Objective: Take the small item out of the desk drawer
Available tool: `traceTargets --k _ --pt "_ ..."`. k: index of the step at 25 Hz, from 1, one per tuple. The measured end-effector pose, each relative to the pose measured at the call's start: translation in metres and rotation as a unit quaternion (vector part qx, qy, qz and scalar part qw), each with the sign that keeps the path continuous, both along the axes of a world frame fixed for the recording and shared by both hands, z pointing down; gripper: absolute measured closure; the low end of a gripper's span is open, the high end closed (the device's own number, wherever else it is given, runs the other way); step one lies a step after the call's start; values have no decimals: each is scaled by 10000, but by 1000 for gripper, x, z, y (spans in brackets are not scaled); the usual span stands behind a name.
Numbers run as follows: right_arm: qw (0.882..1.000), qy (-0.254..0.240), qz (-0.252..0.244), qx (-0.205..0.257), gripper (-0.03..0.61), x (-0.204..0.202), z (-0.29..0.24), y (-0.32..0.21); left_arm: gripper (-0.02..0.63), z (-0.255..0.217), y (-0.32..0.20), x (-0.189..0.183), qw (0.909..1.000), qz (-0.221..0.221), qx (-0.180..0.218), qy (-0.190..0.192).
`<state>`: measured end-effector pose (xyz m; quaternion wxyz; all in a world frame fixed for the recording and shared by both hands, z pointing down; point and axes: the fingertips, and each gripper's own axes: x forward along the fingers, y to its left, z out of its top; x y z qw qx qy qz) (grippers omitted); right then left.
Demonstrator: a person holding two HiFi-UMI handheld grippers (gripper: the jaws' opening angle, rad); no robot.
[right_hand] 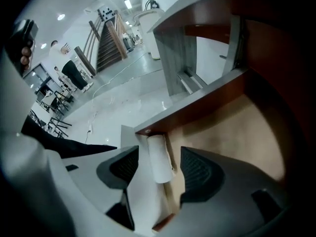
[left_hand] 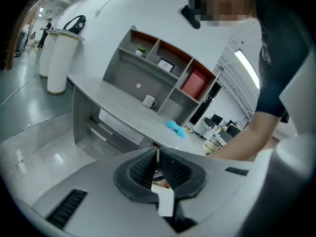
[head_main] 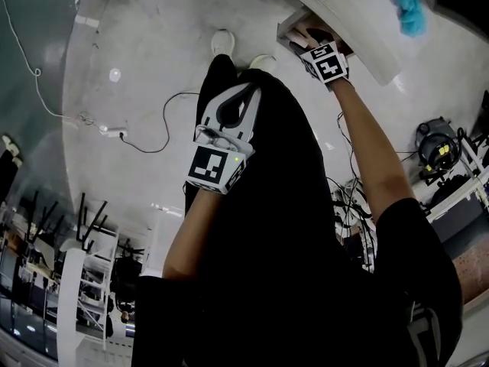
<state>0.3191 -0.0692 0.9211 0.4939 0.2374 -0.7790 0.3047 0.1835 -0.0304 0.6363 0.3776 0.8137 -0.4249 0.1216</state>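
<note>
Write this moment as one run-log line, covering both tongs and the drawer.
right tongs: open, inside open desk drawer | small white roll: between right tongs, not gripped | left tongs: shut, outside drawer

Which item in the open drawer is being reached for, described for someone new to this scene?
Under the grey desk, the pulled-out drawer has a tan floor and red-brown walls. In its corner lies a small white roll, between the open jaws of the right gripper. It is the only pale, round thing seen there.
</note>
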Motion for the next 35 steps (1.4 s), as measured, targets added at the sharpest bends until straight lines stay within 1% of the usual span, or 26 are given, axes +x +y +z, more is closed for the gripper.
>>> traceTargets --k 1,2,5,9,14,18,24,29,35 --pt "9999 33 -87 -43 316 -1 4 2 594 1 -1 -1 10000 -43 -4 -5" --pt "9998 65 -170 -63 329 -2 7 4 594 2 -1 -2 10000 -85 -7 -8" --pt "9992 122 -376 35 364 -4 11 3 594 4 2 -4 9999 -147 -56 -15" --pt "9987 128 -499 5 380 -5 17 3 594 10 6 -9 9994 -294 -169 58" --pt "9975 213 -671 -70 411 -6 28 1 594 18 8 -17 9990 -388 -212 -21" --pt "9965 180 -780 -226 422 -9 31 2 594 20 6 -22 9986 -490 -215 -22" --pt "9940 163 -1038 -287 446 -11 32 2 594 26 8 -22 9982 -462 -362 149" --pt "9928 162 -1122 -391 457 -11 31 5 594 26 8 -22 9981 -446 -355 212" --pt "9918 311 -1164 -426 461 -13 30 6 594 22 3 -37 9981 -494 -309 222"
